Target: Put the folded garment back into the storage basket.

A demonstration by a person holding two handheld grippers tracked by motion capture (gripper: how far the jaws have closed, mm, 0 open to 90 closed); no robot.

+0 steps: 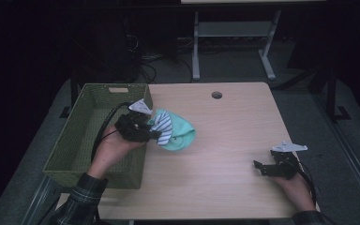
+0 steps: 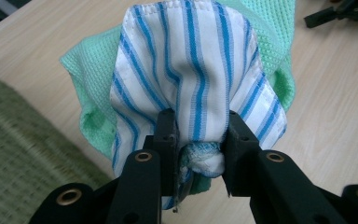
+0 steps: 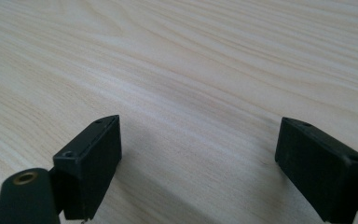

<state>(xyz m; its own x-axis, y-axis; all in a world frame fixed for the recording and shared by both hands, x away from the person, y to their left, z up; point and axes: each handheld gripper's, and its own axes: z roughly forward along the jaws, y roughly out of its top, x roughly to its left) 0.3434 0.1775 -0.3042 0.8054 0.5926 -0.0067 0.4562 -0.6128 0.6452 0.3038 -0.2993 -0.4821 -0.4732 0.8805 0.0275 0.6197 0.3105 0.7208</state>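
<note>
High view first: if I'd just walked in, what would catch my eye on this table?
Probably the bright bundle of cloth: a blue-and-white striped cloth bunched with a mint-green cloth, pinched in the left gripper just right of the green woven basket at the table's left edge. Next, the right gripper near the table's front right corner, jaws wide apart over bare wood.

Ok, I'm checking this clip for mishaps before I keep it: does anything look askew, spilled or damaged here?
Nothing stands out. The left gripper pinches a bunched blue-striped cloth with a green cloth beside the green basket. The right gripper rests open on the bare table.
</note>
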